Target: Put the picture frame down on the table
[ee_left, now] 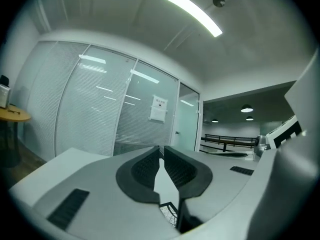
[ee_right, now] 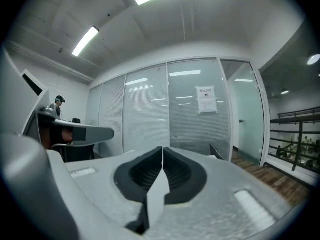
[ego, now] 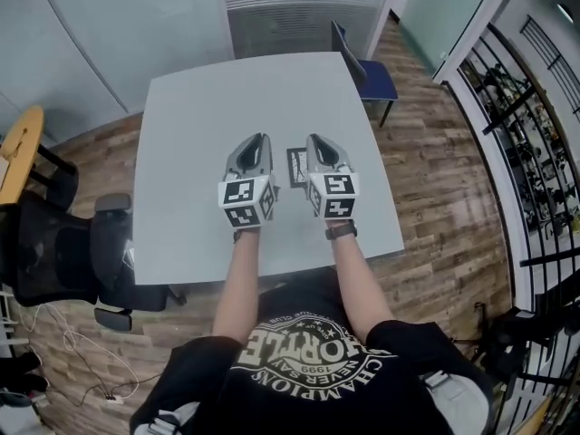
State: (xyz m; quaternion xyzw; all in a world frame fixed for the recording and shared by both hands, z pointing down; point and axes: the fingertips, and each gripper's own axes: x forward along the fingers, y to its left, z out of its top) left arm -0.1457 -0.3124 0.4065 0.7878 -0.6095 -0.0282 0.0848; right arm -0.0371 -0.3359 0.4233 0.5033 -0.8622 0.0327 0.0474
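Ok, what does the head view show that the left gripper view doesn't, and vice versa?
Head view only: the blue chair, the black office chair, the person's forearms. Left gripper view only: the long ceiling light, the white paper notice on the glass wall. Both: the left gripper, jaws together, and the dark picture frame lying flat on the grey table.
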